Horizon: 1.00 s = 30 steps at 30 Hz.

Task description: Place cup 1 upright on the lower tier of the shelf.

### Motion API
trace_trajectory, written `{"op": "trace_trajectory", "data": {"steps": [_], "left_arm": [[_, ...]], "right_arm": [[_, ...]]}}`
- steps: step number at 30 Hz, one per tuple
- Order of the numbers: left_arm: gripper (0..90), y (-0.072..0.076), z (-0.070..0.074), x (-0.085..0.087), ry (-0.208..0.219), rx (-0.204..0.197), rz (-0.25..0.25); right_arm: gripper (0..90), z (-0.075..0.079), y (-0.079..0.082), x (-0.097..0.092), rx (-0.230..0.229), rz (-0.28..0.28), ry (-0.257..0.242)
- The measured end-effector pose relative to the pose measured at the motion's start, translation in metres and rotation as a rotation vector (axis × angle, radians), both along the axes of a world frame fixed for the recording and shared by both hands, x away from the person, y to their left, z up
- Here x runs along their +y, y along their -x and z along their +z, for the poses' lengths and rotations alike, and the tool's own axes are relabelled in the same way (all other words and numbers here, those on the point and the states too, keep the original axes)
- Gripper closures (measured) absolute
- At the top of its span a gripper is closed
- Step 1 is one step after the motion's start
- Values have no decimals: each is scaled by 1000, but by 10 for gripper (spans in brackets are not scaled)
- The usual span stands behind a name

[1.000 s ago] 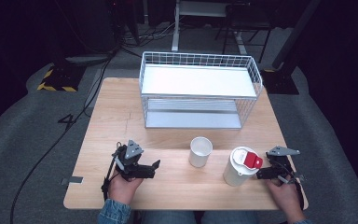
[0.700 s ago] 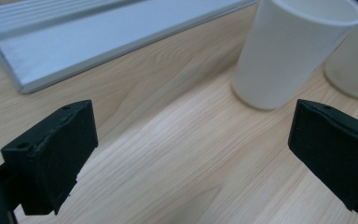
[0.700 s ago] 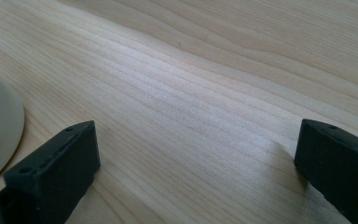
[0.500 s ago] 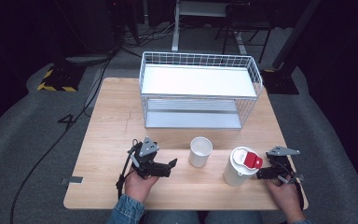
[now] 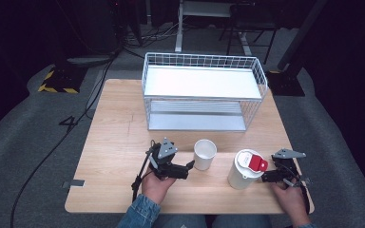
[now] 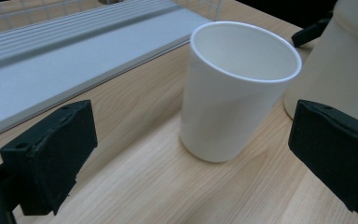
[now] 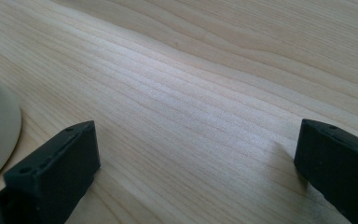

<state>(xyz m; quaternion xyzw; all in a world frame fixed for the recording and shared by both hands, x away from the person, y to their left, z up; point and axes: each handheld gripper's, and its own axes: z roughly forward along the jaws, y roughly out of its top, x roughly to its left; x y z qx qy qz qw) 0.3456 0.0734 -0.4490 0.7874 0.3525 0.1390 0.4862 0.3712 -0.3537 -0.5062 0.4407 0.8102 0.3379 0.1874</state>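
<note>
Lining my left gripper [image 5: 188,166] up on the white cup [image 5: 205,154], nothing grasped yet.

From the left gripper view I judge the reach nearly done: jaws spread wide, empty, the cup [image 6: 235,88] upright on the counter [image 5: 114,142] between them at 12 o'clock, untouched. Closing and lifting remain. My right gripper [image 5: 264,177] sits wide open and empty, touching nothing, at 3 o'clock of the red-lidded jug [image 5: 244,168]. The jug's contents stay hidden; the cup looks empty.

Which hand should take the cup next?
Left. Its tongs are open and aimed at the cup, which stands between the jaws just ahead. The right tongs face bare table beside the jug.
</note>
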Motion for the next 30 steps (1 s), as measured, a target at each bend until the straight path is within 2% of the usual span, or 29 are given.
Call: {"op": "trace_trajectory", "data": {"steps": [6, 7, 8, 11, 15, 18, 26, 30], "left_arm": [[14, -1, -3, -18, -6, -18, -23], [14, -1, -4, -22, 5, -19, -33], [1, -2, -6, -26, -4, -34, -43], [0, -2, -8, -31, -15, -43, -42], [0, -6, -13, -38, -3, -35, -31], [0, -10, -19, -43, 0, -12, -36], [1, -16, -25, -55, -8, -13, -33], [5, -22, -31, -61, -9, 5, -24]], "right_arm": [[1, 0, 0, 0, 0, 0, 0], [1, 0, 0, 0, 0, 0, 0], [1, 0, 0, 0, 0, 0, 0], [1, 0, 0, 0, 0, 0, 0], [1, 0, 0, 0, 1, -3, 0], [1, 0, 0, 0, 1, -3, 0], [1, 0, 0, 0, 1, -3, 0], [1, 0, 0, 0, 0, -3, 0]]}}
